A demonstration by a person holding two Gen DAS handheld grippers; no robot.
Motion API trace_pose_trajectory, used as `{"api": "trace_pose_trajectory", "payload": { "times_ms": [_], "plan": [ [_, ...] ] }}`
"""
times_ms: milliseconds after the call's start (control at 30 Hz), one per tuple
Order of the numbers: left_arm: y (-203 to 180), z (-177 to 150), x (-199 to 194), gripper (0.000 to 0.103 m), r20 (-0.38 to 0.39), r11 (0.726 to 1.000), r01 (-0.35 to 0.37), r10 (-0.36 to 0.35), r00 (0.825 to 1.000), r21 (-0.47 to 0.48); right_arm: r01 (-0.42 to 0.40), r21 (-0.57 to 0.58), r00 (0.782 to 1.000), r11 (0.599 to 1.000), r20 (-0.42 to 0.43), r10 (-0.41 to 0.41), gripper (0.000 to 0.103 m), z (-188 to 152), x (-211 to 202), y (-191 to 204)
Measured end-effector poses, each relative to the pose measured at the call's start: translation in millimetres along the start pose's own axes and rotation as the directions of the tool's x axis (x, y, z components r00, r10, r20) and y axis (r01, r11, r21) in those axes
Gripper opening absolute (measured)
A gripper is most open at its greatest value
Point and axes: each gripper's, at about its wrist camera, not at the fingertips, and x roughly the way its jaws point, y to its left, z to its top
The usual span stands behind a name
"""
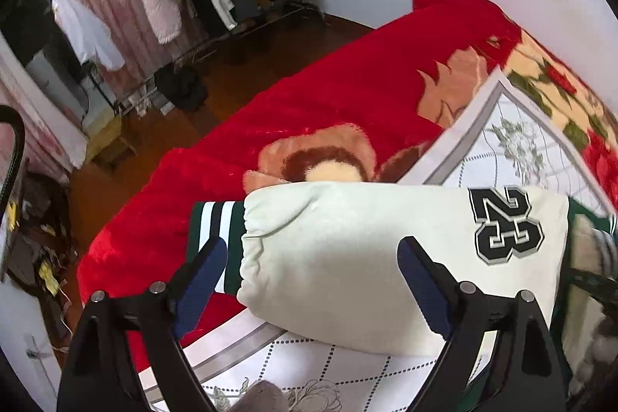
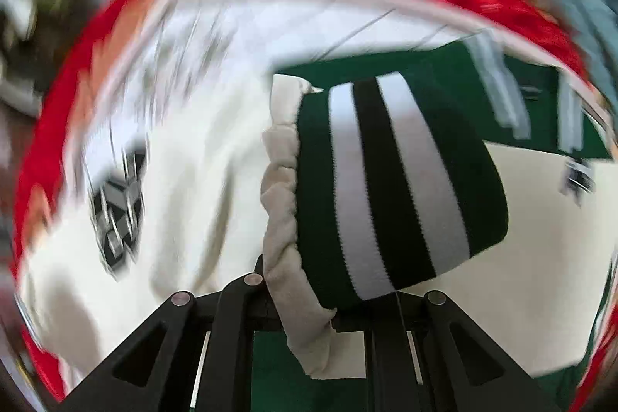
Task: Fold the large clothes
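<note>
jacket [image 1: 347, 250] cream-sleeved, green-bodied, with black "23" patch [image 1: 506, 224] and striped cuff [image 1: 216, 238].

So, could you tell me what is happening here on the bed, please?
A person with a claw in each hand is folding a green-and-white varsity jacket on a white printed sheet over a red blanket. The left claw is open above the white sleeve marked 23, holding nothing. The right claw is shut on the striped cuff of the other sleeve; that view is blurred.
</note>
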Motion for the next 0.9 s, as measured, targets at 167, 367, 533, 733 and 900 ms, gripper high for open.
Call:
{"api": "trace_pose_trajectory", "payload": {
  "times_ms": [167, 367, 533, 733, 900],
  "plan": [
    [-29, -12, -18, 0.090, -0.017, 0.997, 0.031, -0.030, 0.999, 0.071, -0.328, 0.043, 0.943, 0.944, -0.040, 0.330, 0.066, -22, -23, -30],
    [-96, -37, -40, 0.090, -0.072, 0.974, 0.147, -0.136, 0.988, 0.173, -0.261, 0.347, 0.965, 0.901, 0.072, 0.252, 0.068, -112, -104, -182],
    [-172, -66, -49, 0.090, -0.126, 0.930, 0.226, -0.197, 0.972, 0.289, 0.264, 0.336, 0.953, 0.904, -0.232, -0.192, 0.068, -210, -93, -290],
    [-254, -94, -56, 0.090, -0.126, 0.865, 0.264, -0.232, 0.965, 0.427, 0.337, 0.333, 0.933, 0.880, -0.243, -0.266, 0.067, -245, -56, -340],
    [-296, -104, -45, 0.090, -0.105, 0.835, 0.236, -0.212, 0.972, 0.498, 0.245, 0.724, 0.966, 0.645, -0.123, -0.228, 0.067, -245, -76, -418]
  ]
}}
